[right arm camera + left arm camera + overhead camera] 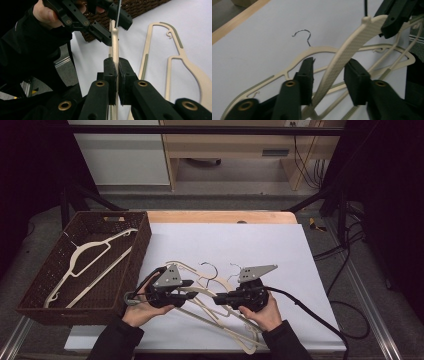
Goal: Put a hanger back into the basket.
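Note:
A cream plastic hanger (204, 293) is held up above the white sheet between both grippers. My right gripper (220, 298) is shut on one of its arms; in the right gripper view the pads (110, 72) clamp the thin arm (114, 42) edge-on. My left gripper (191, 289) faces it from the left, and its jaws (332, 75) stand open around the textured arm (352, 42) with a gap on each side. The right gripper's jaws (393, 17) grip the same arm farther up. The left gripper (113, 25) straddles the hanger at the top of the right gripper view.
More cream hangers (235, 327) with wire hooks lie on the white sheet (250, 240) under the grippers; one (317, 50) lies flat behind the jaws. A brown woven basket (142, 245) at the left holds two hangers (85, 255). The wooden table edge (220, 216) runs behind.

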Demonstrator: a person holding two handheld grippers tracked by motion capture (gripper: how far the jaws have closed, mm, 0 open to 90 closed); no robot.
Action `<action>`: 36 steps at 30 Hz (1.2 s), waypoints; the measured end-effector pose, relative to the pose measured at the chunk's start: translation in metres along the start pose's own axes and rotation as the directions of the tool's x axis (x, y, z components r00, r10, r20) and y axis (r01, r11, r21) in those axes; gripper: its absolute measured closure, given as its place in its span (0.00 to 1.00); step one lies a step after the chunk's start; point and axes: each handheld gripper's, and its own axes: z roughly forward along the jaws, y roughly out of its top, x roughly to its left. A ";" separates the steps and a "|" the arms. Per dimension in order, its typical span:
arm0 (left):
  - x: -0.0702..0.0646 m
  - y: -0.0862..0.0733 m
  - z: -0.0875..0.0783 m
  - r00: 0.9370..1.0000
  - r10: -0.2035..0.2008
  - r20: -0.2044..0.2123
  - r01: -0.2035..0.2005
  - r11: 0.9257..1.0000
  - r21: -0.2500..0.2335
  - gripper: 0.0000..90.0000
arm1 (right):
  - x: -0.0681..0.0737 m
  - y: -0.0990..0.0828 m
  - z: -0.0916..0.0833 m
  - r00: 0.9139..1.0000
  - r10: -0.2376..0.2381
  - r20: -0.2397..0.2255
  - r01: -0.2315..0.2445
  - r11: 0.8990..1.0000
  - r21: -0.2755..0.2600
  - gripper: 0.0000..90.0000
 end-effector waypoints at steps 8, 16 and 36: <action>-0.010 -0.004 -0.007 1.000 -0.007 0.025 0.007 0.999 0.034 0.82 | 0.000 0.000 -0.001 0.999 -0.026 0.021 0.026 1.000 -0.012 0.91; -0.020 -0.006 -0.007 0.992 -0.056 0.114 0.054 0.998 0.020 0.93 | 0.005 -0.003 -0.002 0.986 -0.091 0.143 0.098 0.994 -0.045 0.70; -0.009 -0.008 -0.047 0.982 -0.178 -0.066 0.168 0.977 -0.128 0.96 | -0.016 -0.032 -0.066 0.922 0.051 0.384 0.054 0.965 -0.257 0.16</action>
